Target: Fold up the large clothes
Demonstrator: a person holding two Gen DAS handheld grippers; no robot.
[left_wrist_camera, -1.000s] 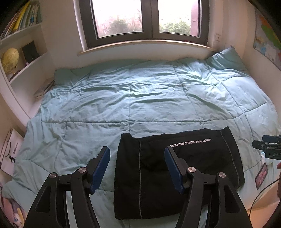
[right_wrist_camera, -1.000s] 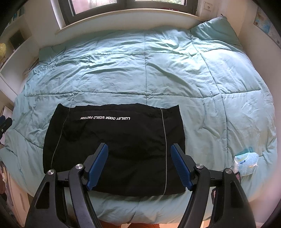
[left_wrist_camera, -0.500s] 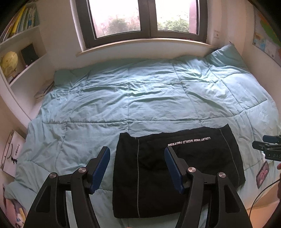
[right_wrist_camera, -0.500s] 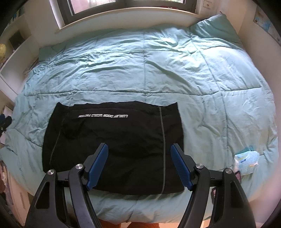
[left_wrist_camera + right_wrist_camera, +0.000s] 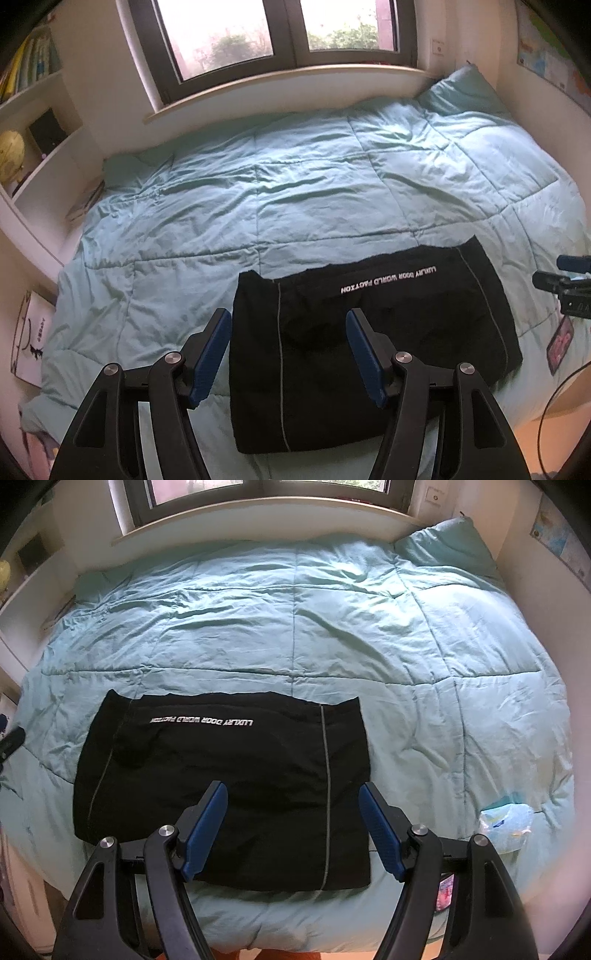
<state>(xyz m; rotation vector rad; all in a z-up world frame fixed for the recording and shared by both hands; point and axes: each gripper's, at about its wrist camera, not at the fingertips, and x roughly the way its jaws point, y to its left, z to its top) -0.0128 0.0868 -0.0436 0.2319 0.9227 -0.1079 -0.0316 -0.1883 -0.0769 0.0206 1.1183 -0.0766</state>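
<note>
left gripper (image 5: 288,325) | drifted sideways and rolled slightly | black garment (image 5: 369,350) sits further right in its view

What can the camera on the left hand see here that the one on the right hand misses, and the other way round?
Only the left wrist view shows the globe on the shelves and the other hand's tool at its right edge. Only the right wrist view shows the small plastic packet near the bed's edge. Both share the folded black garment on the teal quilt below the window.

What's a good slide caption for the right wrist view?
Open right gripper above a folded black garment on a teal quilt, window beyond.
</note>
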